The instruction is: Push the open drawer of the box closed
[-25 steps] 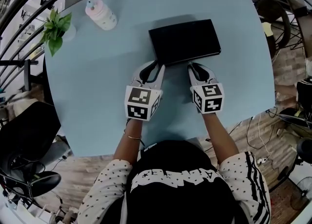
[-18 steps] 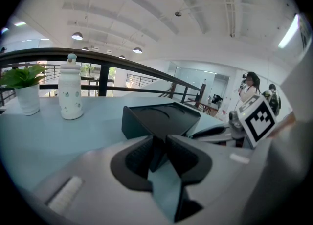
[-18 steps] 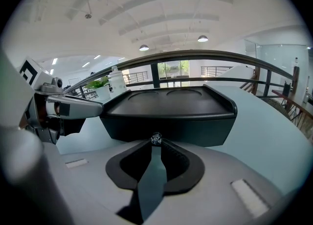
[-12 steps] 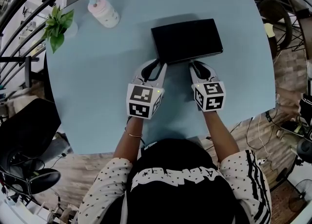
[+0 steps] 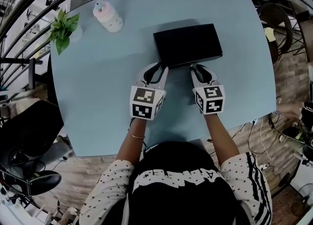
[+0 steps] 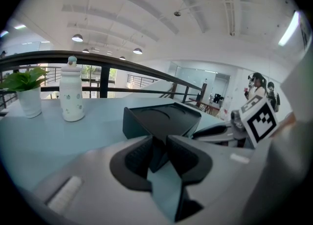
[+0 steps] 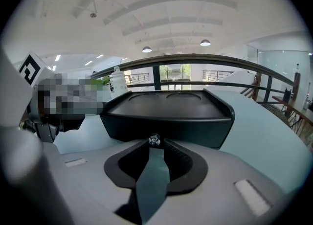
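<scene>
A flat black box [image 5: 188, 43] lies on the light blue table [image 5: 98, 87], its long near side facing me. From the head view its drawer front looks flush with the box. My left gripper [image 5: 161, 65] is shut, tips at the box's near left corner [image 6: 146, 121]. My right gripper [image 5: 194, 66] is shut too. Its tips sit against the drawer front [image 7: 166, 123], right at a small clear knob [image 7: 154, 140]. In the left gripper view my left gripper [image 6: 159, 143] shows only a narrow slit. My right gripper [image 7: 155, 145] looks much the same in the right gripper view.
A white and pink bottle [image 5: 108, 17] and a small potted plant [image 5: 63, 31] stand at the table's far left. A dark curved railing [image 5: 29, 4] runs behind the table. Bare tabletop lies left and right of the box. A person [image 6: 257, 84] stands far off.
The head camera has shifted a little, so the whole scene sits slightly lower and to the right. Both grippers stay at the box's near side; the box looks unchanged.
</scene>
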{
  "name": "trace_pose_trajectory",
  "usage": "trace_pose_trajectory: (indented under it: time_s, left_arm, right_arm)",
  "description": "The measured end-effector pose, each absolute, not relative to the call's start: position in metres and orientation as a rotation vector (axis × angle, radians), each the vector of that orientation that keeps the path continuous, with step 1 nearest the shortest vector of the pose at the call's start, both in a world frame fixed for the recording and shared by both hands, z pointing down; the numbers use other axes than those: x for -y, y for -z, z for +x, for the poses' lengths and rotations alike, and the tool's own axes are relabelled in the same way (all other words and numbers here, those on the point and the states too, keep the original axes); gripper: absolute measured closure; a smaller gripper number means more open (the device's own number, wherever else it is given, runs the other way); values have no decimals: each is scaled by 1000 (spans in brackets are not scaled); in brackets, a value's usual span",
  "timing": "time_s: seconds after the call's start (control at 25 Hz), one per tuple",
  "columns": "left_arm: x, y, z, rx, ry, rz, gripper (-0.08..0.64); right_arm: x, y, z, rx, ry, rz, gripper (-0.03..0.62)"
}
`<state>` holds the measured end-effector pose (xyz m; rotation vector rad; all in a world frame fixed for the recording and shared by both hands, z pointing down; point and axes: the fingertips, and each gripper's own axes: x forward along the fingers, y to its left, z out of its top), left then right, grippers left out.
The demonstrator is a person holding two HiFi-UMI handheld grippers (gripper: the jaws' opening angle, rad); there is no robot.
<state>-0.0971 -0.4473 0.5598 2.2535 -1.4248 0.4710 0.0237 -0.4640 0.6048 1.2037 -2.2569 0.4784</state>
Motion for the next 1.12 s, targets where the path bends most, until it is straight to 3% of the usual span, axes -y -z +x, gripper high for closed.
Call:
trace_pose_trajectory:
  time_s: [0.2,0.4,1.12]
  left_arm:
    - [441,-539,-95,1469,-406,2254,560]
    - [428,-508,-96,1560,-362,2271,560]
    - [363,-408,-94,1714,-324,2366,560]
  right_arm:
    - [457,-585,34,2307,-456,1210,500]
    - [450,-544,40,2462,-386,1254,590]
    - [393,-428,31,2805,-272,1047,594]
